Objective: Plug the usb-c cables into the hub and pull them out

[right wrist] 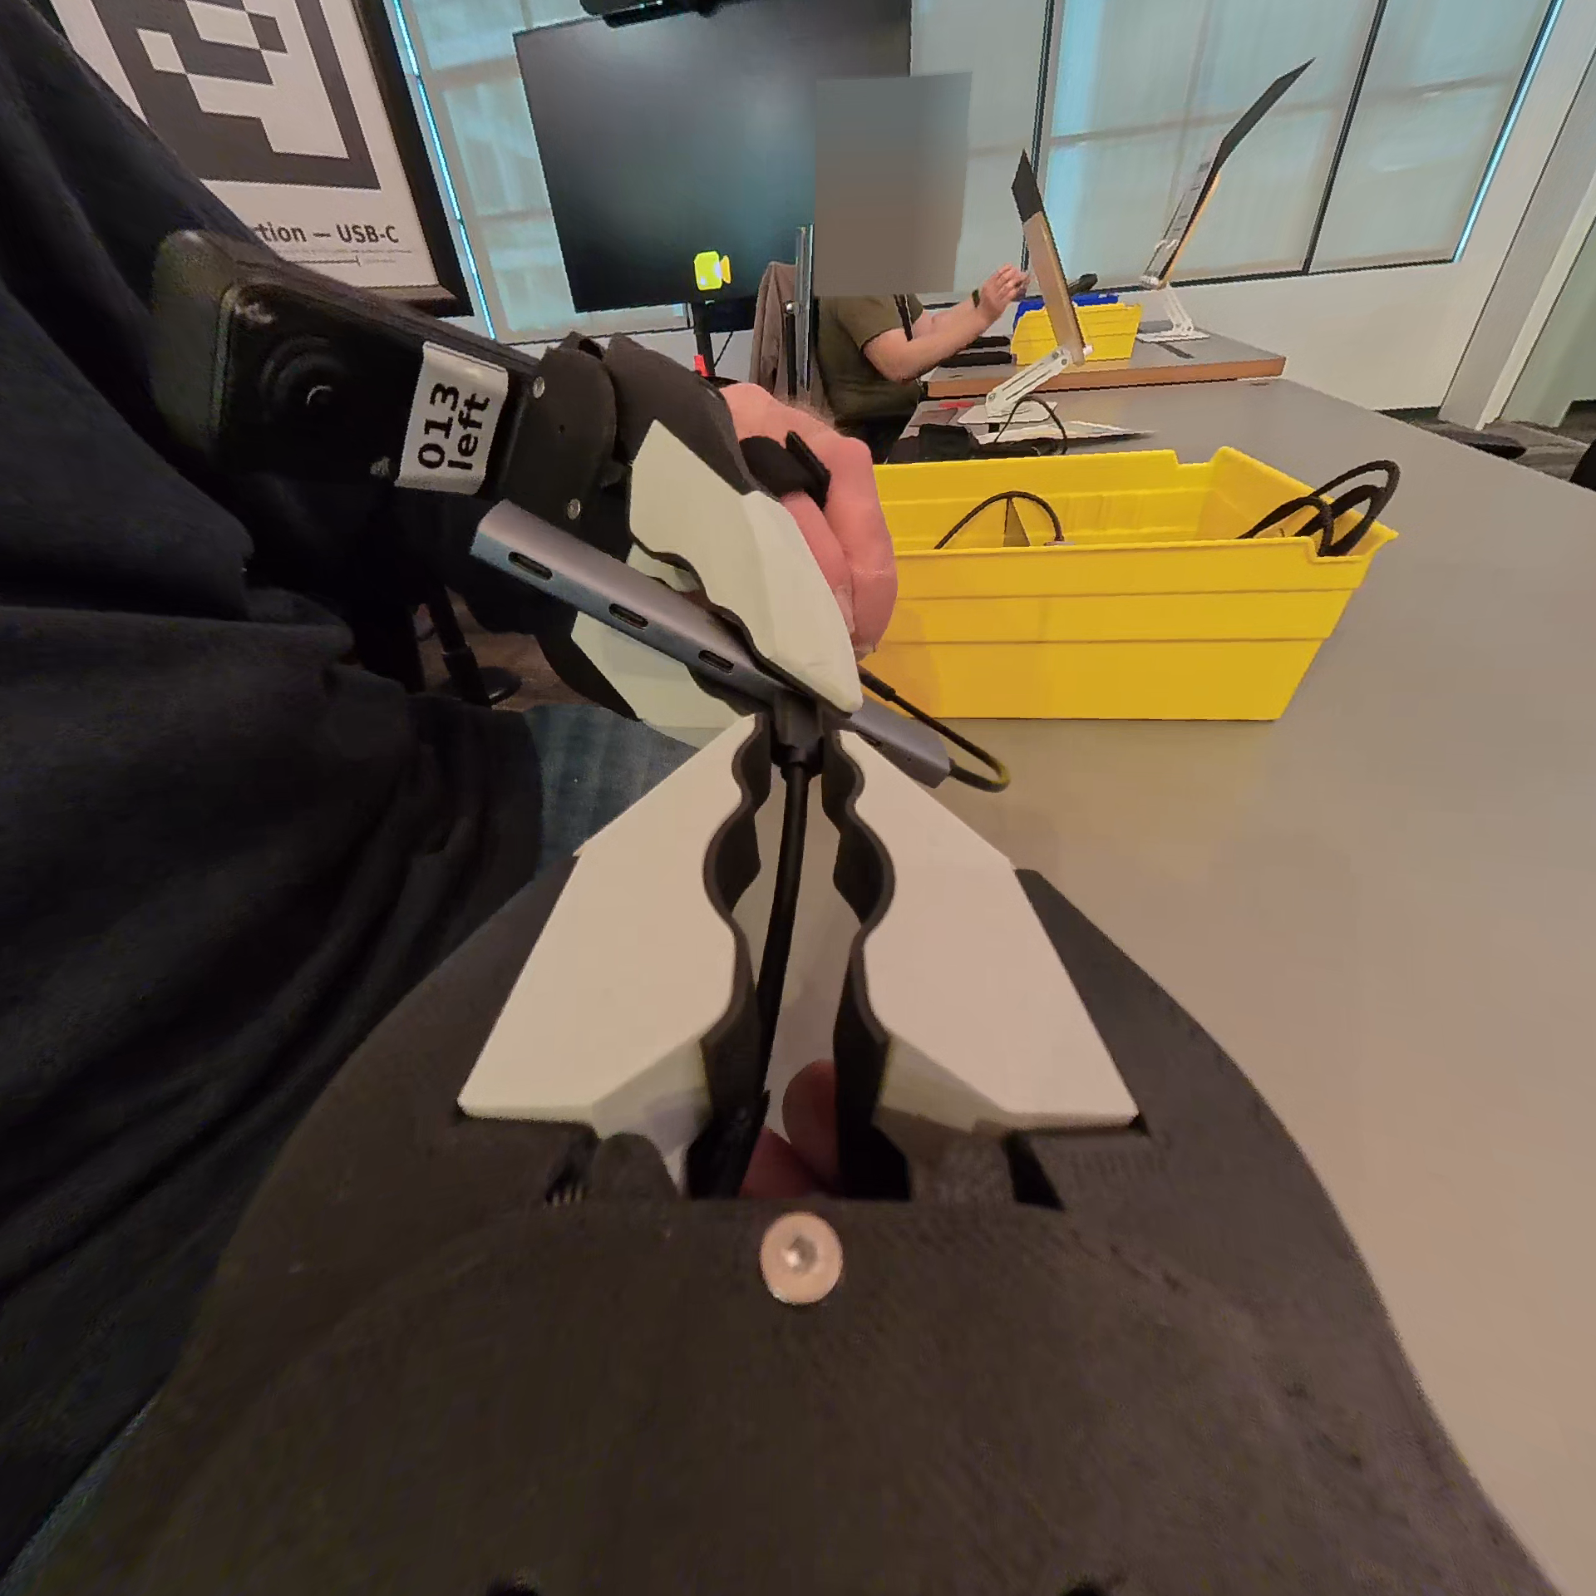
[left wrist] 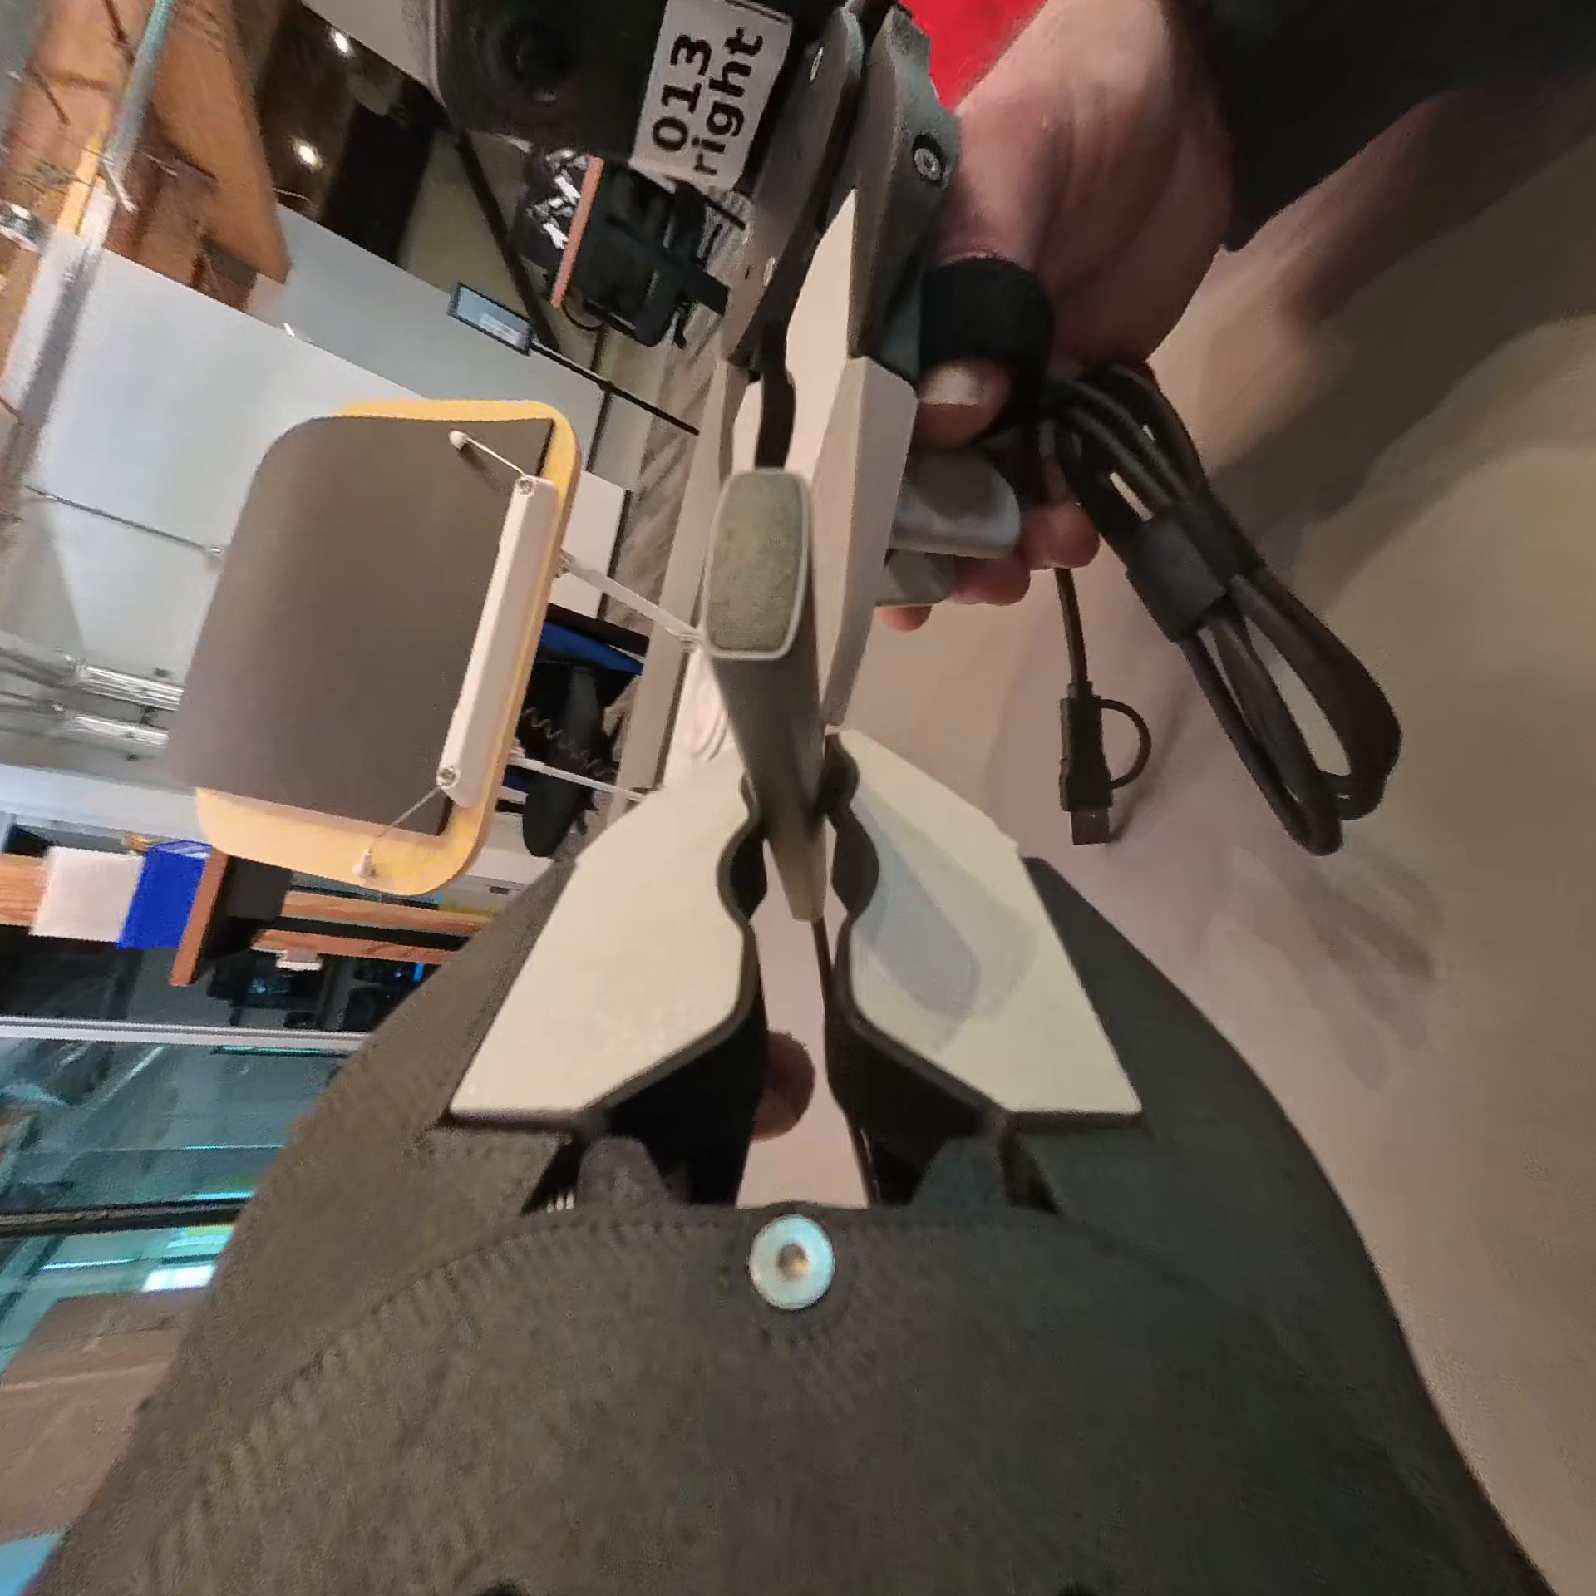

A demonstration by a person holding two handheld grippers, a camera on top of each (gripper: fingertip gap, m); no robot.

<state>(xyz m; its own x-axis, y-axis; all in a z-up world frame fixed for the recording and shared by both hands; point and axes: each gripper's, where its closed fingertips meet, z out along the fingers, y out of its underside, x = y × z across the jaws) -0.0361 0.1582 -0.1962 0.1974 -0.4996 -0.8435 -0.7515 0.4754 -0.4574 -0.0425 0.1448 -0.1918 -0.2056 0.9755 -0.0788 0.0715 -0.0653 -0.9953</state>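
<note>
a: where's the hub (right wrist: 639, 617)?
b: clamped flat in the left gripper (left wrist: 790, 851), held above the grey table (right wrist: 1295, 864), slim edge with ports facing the right gripper (right wrist: 794, 760).
a: and the right one?
b: jaws pinched on a black cable (right wrist: 790, 864); its plug sits at the hub's edge, how deep i can't tell.
a: the rest?
b: a coiled bundle (left wrist: 1209, 587) hangs from the right hand (left wrist: 1079, 216). more cables lie in the yellow bin (right wrist: 1105, 639) beyond.

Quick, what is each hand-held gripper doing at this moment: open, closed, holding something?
Left hand-held gripper: closed on the grey hub.
Right hand-held gripper: closed on the black cable, its plug at the hub's edge.
</note>
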